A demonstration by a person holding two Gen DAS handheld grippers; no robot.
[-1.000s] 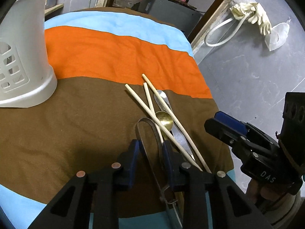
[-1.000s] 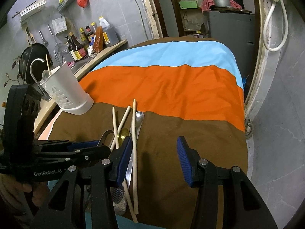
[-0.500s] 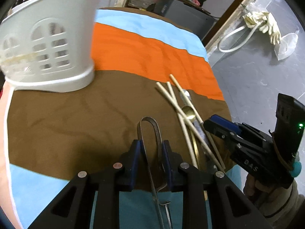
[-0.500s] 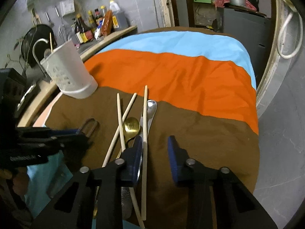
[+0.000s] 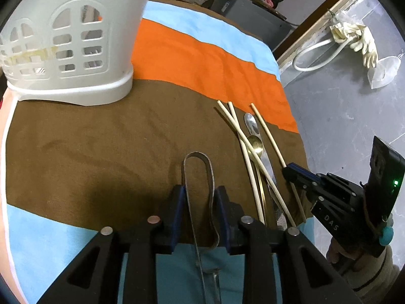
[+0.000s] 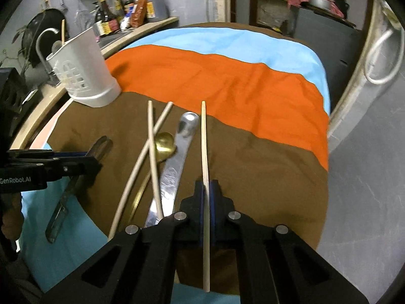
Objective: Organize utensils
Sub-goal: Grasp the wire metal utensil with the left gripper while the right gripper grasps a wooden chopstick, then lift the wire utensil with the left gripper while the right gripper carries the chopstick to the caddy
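**Both grippers loaded, holder waiting far left**

Nearest, right gripper (image 6: pixel 207 185) pinching one chopstick (image 6: pixel 204 141) mid-length for balance. Left gripper (image 5: pixel 198 198) clamped across metal tongs (image 5: pixel 197 167) on the desk (image 5: pixel 101 139). Beyond, spoons (image 6: pixel 165 143) and chopsticks loose. Farthest left, white holder (image 5: pixel 65 50), upright, presumably the destination.

The white utensil holder (image 5: pixel 68 50) is cut off by the left-wrist frame's top and left edges.
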